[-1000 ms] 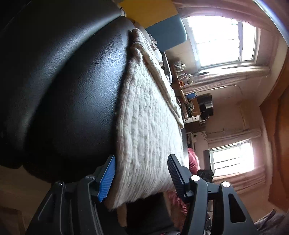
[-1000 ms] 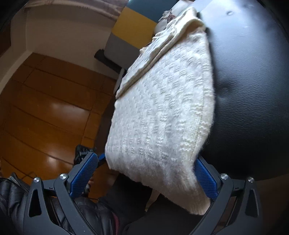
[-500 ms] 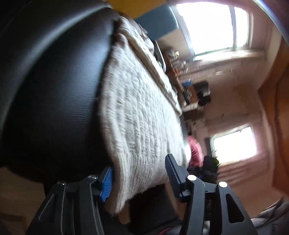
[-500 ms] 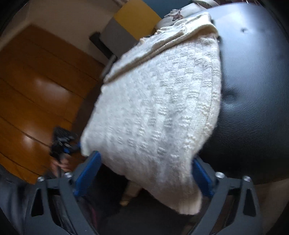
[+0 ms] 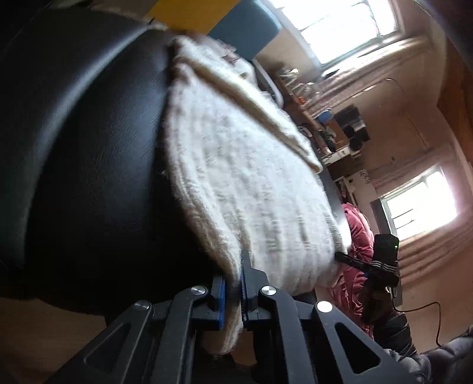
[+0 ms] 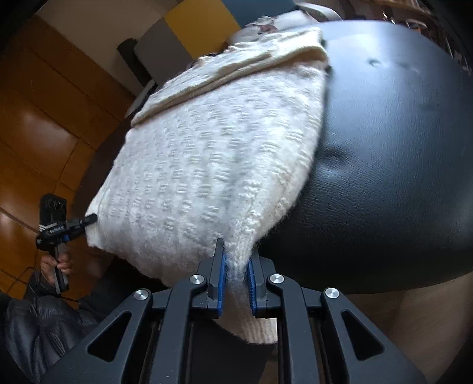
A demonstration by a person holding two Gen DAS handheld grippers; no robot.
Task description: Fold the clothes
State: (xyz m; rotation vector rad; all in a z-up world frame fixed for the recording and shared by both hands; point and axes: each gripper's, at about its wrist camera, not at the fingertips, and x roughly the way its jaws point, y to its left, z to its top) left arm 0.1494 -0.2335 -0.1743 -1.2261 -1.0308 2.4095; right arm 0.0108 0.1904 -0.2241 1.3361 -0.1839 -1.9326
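Note:
A cream knitted sweater (image 5: pixel 242 165) (image 6: pixel 212 153) lies folded on a black leather seat (image 5: pixel 82 147) (image 6: pixel 393 165), its near hem hanging over the seat's edge. My left gripper (image 5: pixel 233 283) is shut on the hem's left corner, the knit pinched between its blue pads. Across the hem, my right gripper (image 6: pixel 236 277) is shut on the right corner. In the right wrist view the left gripper (image 6: pixel 74 224) shows at the sweater's far corner, held by a hand. The right gripper (image 5: pixel 354 260) appears likewise in the left wrist view.
A wooden floor (image 6: pixel 38 141) spreads to the left of the seat. Yellow, grey and blue panels (image 6: pixel 192 20) stand behind it. Cluttered shelves (image 5: pixel 325 124) and two bright windows (image 5: pixel 419 203) fill the room's far side. A dark padded sleeve (image 6: pixel 38 330) is low at left.
Both grippers went from open around the sweater's near hem to shut on its two corners. The hem now bunches up between the pads.

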